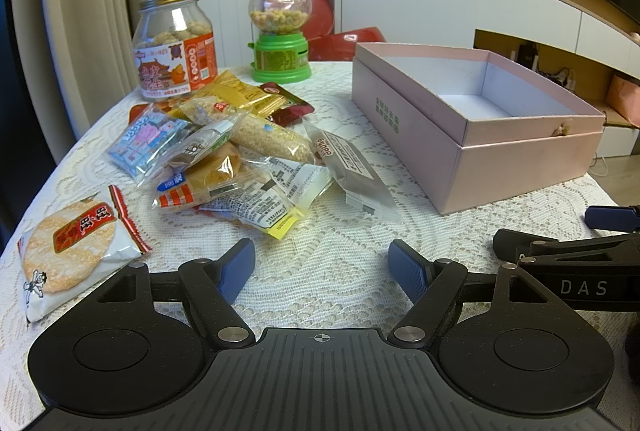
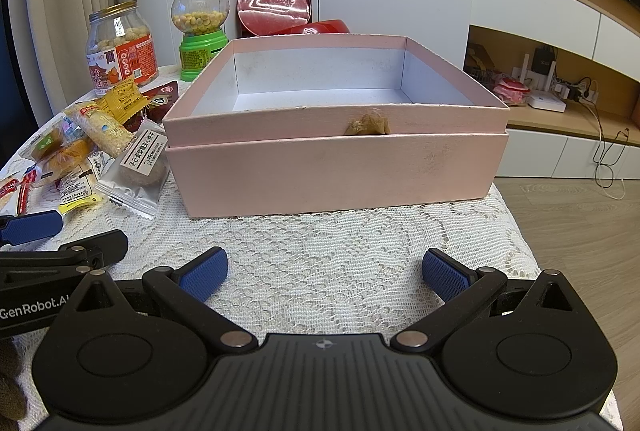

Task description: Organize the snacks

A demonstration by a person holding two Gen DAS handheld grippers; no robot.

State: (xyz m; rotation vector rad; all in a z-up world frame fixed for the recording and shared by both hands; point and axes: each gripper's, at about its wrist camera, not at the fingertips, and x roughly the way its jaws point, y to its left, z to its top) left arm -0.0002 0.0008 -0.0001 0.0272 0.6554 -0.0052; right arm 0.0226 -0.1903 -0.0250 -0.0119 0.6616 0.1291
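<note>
Round table under a white lace tablecloth (image 1: 328, 251). Left gripper (image 1: 321, 267) sits low at the bottom centre of the left wrist view, jaws spread wide, nothing between the blue pads, only cloth below. Right gripper (image 2: 325, 273) likewise at the bottom centre of its own view, jaws spread wide and empty, pointed at the near wall of the pink box (image 2: 336, 167). The box is open-topped, its tray nested in a slightly wider base, interior white and bare; a small tan tuft sticks out at the seam on the near side. In the left wrist view the box fills the right half of the frame, well apart from the snack pile (image 1: 240, 159), which lies left of centre. The pile is a loose overlapping heap of wrapped snacks: a silver packet with a dark round cake (image 1: 352, 171) at its right edge nearest the box, a puffed rice bar (image 1: 272, 141) on top, a yellow packet behind, a clear bag of small blue and pink sweets on the left. A rice cracker packet (image 1: 72, 251) lies alone at the lower left, just beside the left gripper's outer finger. Behind the pile, upper left, stand a glass jar with a gold lid (image 1: 174, 47) and a green gumball dispenser (image 1: 281, 31), both upright. A red tin shows behind the box in the right wrist view, upper centre.
</note>
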